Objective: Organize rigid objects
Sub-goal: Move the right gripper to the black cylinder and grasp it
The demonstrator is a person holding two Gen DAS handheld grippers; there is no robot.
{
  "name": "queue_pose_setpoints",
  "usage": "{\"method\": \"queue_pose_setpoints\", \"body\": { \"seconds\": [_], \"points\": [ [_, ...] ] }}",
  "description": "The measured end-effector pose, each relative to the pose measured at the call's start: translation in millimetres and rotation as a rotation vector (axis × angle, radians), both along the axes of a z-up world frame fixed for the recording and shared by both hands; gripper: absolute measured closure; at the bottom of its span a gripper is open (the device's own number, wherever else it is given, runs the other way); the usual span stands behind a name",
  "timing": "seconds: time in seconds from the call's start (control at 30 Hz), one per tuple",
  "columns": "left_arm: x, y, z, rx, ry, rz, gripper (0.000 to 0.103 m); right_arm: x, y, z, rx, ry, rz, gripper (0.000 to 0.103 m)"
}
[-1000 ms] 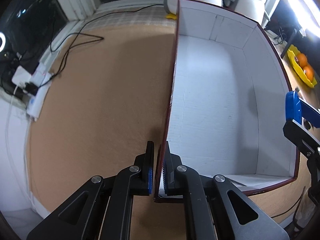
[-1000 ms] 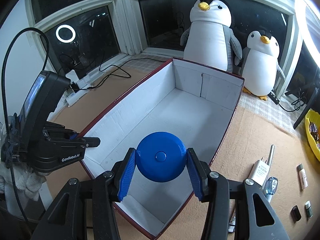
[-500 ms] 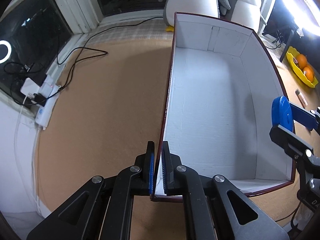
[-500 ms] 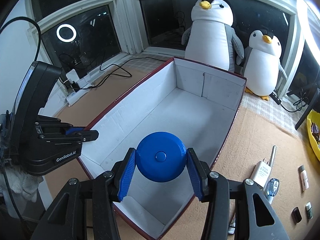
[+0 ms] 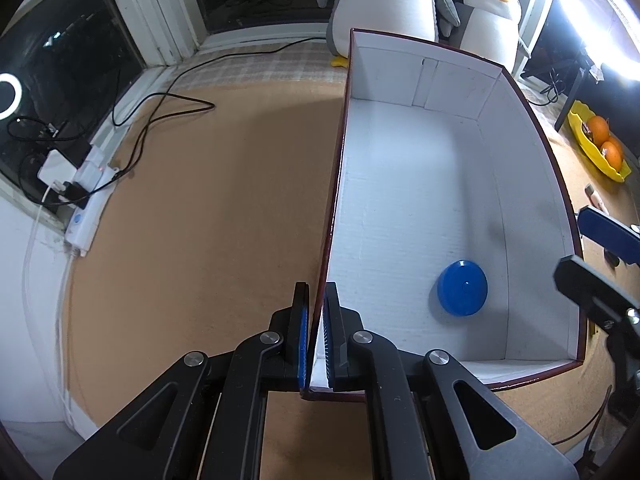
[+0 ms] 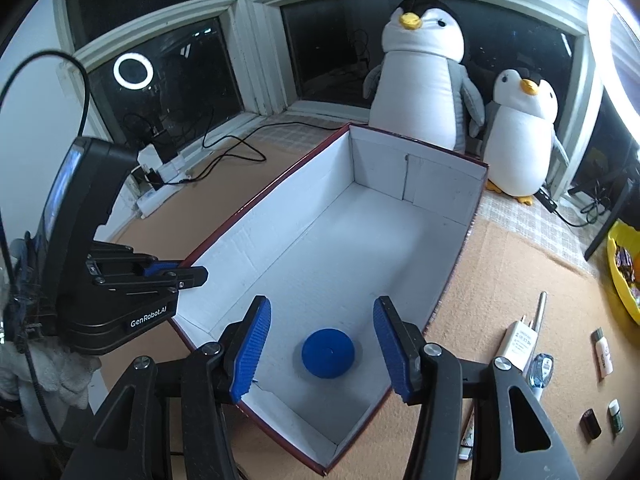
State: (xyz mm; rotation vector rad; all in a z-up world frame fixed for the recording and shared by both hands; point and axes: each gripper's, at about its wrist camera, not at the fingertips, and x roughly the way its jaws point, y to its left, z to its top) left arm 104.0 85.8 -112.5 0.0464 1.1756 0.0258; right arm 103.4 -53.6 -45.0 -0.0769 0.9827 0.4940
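Observation:
A round blue disc-shaped case (image 5: 462,288) (image 6: 328,353) lies flat on the white floor of the long, dark-red-edged box (image 5: 448,184) (image 6: 332,248), near its close end. My right gripper (image 6: 322,348) hovers above it with its jaws opening and nothing between the blue pads. My left gripper (image 5: 316,332) is shut on the box's left wall (image 5: 334,208) close to the near corner. In the right wrist view the left gripper (image 6: 192,274) pinches that wall's rim.
Two plush penguins (image 6: 420,76) (image 6: 520,132) stand behind the box. To its right on the tan mat lie a white charger (image 6: 518,340), a metal rod (image 6: 540,312), small bottles (image 6: 602,354) and a yellow fruit tray (image 5: 596,148). A power strip and cables (image 5: 88,184) sit far left.
The right gripper's jaws spread and the blue case dropped out of them onto the box floor. The left gripper kept its hold on the box wall.

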Motion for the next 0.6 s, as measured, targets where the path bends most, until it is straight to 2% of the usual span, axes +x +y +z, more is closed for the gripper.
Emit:
{"method": "queue_pose_setpoints", "body": {
  "seconds": [0.23,0.5,0.6],
  "points": [
    [-3.1,0.6,-0.2,-0.003,-0.029,0.005,0.097,-11.6,-36.6,8.6,0.024,0.006,-0.101,0.052],
    [-4.2,5.1,-2.7,-0.048,-0.044,0.04,0.097,-29.9,-122.0,12.0,0.033,0.03,-0.341,0.052],
    [-4.1,3.8,-5.3,-0.037,-0.043,0.028,0.097,-37.3,-154.7,8.1,0.027,0.048,-0.427,0.052]
  ]
}}
